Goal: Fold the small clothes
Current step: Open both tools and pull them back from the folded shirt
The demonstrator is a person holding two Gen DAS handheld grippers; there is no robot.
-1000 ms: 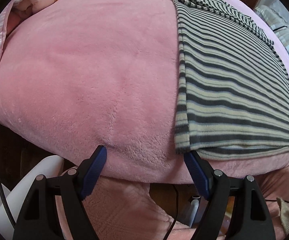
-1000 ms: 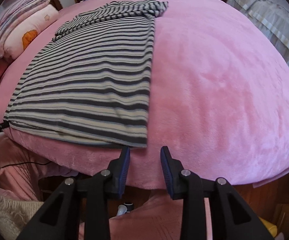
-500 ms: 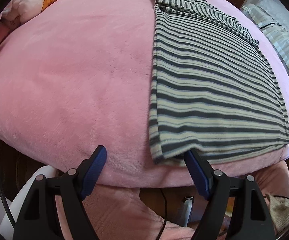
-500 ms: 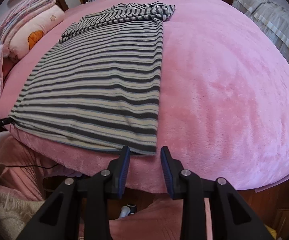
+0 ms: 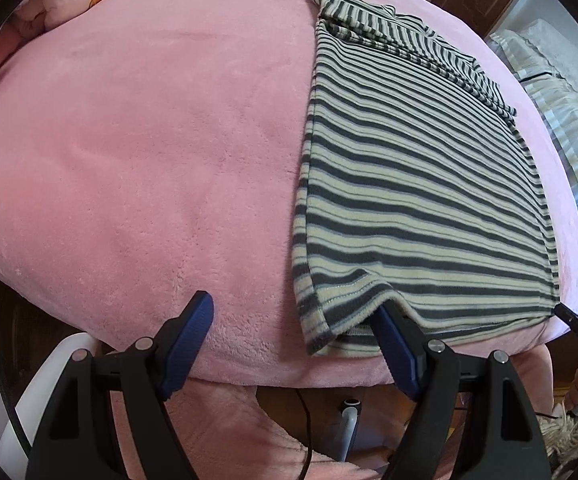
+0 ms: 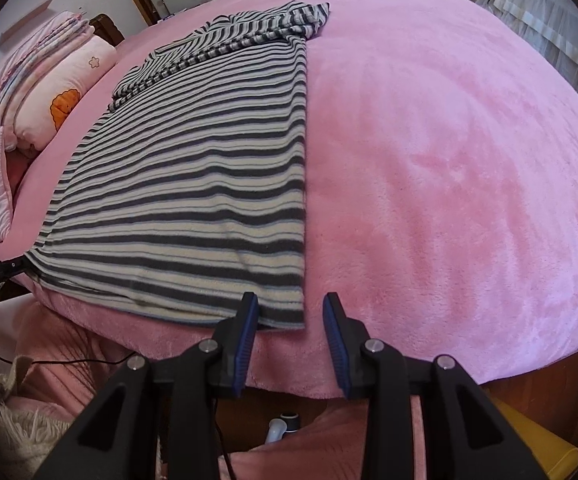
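Note:
A grey-and-cream striped top [image 5: 417, 184] lies flat on a pink plush bed cover [image 5: 149, 152], folded lengthwise, its hem at the near edge. My left gripper [image 5: 293, 316] is wide open at the hem's left corner; its right finger [image 5: 393, 340] is slid under the hem and lifts it slightly. In the right wrist view the top [image 6: 205, 168] lies left of centre. My right gripper [image 6: 291, 312] is open, with the hem's right corner between its fingertips.
Pink pillows [image 6: 49, 92] lie at the bed's left side. Another bed with pale bedding [image 6: 537, 20] stands at the right. The bed's near edge drops to pink fabric [image 5: 225, 420], a cable and a floor.
Both grippers have moved forward to the hem. The left gripper's right finger has slid under the hem and raised it; the right gripper now straddles the hem's right corner.

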